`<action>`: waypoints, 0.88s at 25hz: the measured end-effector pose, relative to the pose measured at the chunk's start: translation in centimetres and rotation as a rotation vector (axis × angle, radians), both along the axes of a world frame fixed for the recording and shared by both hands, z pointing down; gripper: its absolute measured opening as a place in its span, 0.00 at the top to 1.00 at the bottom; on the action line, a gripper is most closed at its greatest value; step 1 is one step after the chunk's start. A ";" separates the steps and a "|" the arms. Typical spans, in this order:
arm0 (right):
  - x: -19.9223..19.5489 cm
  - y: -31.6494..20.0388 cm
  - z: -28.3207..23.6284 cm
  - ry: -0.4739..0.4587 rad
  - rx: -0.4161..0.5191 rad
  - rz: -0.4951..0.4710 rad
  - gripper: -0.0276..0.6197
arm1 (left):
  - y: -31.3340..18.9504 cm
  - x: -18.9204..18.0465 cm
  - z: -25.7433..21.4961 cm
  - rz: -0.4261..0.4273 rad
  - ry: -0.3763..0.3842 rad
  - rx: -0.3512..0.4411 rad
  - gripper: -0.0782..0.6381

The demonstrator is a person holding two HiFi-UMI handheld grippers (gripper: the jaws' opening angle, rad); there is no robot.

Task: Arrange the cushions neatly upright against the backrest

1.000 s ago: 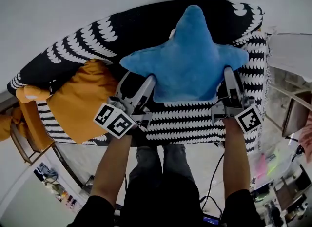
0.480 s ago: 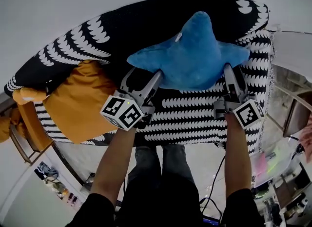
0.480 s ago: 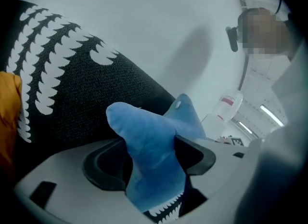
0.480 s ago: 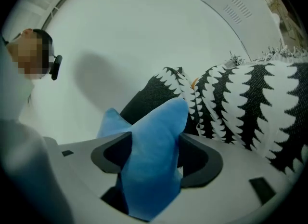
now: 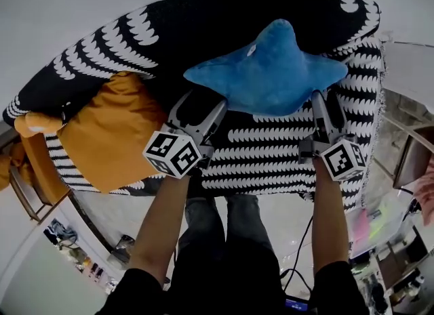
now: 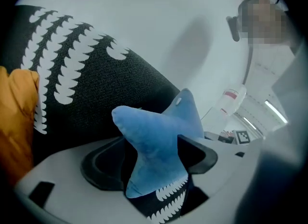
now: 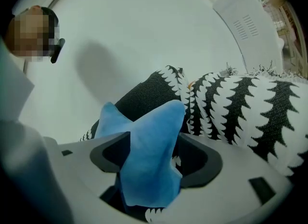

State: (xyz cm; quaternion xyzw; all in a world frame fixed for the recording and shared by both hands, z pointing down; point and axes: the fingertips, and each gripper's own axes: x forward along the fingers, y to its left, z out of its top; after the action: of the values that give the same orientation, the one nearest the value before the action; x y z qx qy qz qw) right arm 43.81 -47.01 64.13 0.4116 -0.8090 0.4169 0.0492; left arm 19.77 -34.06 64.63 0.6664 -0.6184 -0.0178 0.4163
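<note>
Blue star cushion (image 5: 271,70), soft plush, leans on the sofa backrest (image 5: 203,22) with its top point up and its widest span running left to right. Right gripper (image 5: 325,100) jaws clamp 1 lower arm, while the left gripper (image 5: 201,107) jaws are opening around the other. Orange cushion (image 5: 108,134) sits near on the left, and the seat (image 5: 264,158) ends close on the right.

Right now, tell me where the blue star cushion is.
Head view, centre-right: the blue star cushion leans against the black backrest, right of the orange cushion.
</note>
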 end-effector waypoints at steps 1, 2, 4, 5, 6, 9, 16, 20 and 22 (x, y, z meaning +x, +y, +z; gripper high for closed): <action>2.2 -1.0 1.1 0.009 -0.014 0.009 0.46 | -1.0 1.8 0.7 0.006 -0.014 -0.019 0.40; 4.3 -1.9 2.0 0.016 -0.029 0.019 0.45 | -1.9 3.3 1.2 0.004 -0.024 -0.036 0.40; 6.6 -2.8 2.4 0.013 -0.047 0.028 0.45 | -2.2 4.7 1.3 -0.024 -0.035 -0.051 0.40; 6.8 -2.8 1.9 0.011 -0.043 0.025 0.45 | -1.8 4.4 0.9 -0.043 -0.039 -0.048 0.40; 6.5 -2.6 1.1 0.008 -0.032 0.021 0.45 | -1.2 3.8 0.3 -0.060 -0.044 -0.042 0.40; 5.2 -1.5 -1.4 0.006 0.022 0.009 0.46 | 1.7 1.1 -1.3 -0.099 -0.059 -0.026 0.40; -3.7 5.1 -3.7 0.008 0.066 -0.084 0.45 | 10.1 -6.5 -2.9 -0.157 -0.126 -0.021 0.40; -11.5 10.9 -3.7 0.027 0.064 -0.228 0.44 | 15.5 -11.7 -3.5 -0.203 -0.163 -0.049 0.40; -14.9 13.0 -3.0 0.032 0.042 -0.289 0.43 | 18.0 -14.0 -3.7 -0.218 -0.197 -0.073 0.40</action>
State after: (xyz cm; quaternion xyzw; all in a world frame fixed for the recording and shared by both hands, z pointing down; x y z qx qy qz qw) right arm 28.88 -34.02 61.11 0.2985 -0.8674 0.3819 0.1127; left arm 5.75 -16.06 60.91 0.5781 -0.7251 0.0253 0.3732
